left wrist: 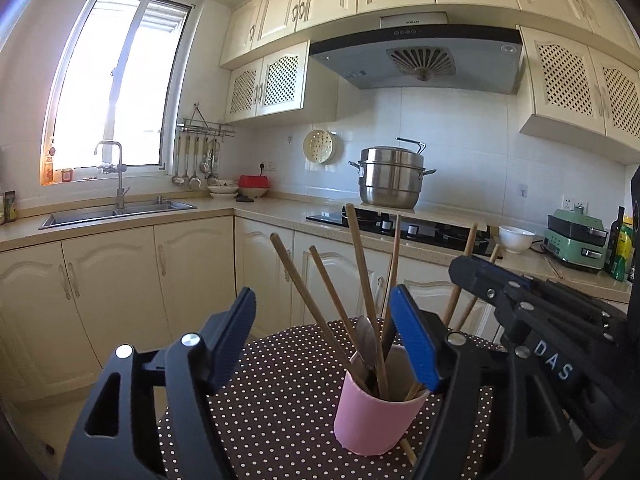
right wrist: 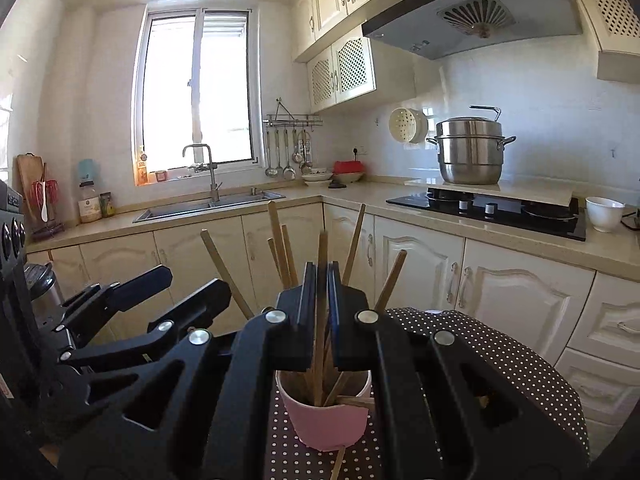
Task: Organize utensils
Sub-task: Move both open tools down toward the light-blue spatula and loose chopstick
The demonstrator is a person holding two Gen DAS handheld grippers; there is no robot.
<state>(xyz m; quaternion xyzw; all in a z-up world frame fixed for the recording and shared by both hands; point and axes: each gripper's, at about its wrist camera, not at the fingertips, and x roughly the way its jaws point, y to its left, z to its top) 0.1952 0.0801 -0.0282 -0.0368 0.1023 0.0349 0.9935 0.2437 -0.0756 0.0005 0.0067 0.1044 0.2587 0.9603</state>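
Note:
A pink cup (left wrist: 374, 424) stands on a table with a brown polka-dot cloth (left wrist: 276, 400). It holds several wooden chopsticks (left wrist: 362, 272) and a metal spoon (left wrist: 366, 340). My left gripper (left wrist: 324, 336) is open, its jaws on either side of the cup's top. My right gripper (right wrist: 322, 280) is shut on a wooden chopstick (right wrist: 322, 252) that stands in the pink cup (right wrist: 326, 420). The right gripper also shows at the right of the left wrist view (left wrist: 532, 304). One chopstick (right wrist: 339, 462) lies on the cloth under the cup.
A kitchen counter (left wrist: 260, 210) runs behind the table with a sink (left wrist: 116, 210), a black hob (left wrist: 400, 224), a steel steamer pot (left wrist: 390, 178) and a white bowl (left wrist: 516, 238). Cream cabinets (left wrist: 120, 280) stand below.

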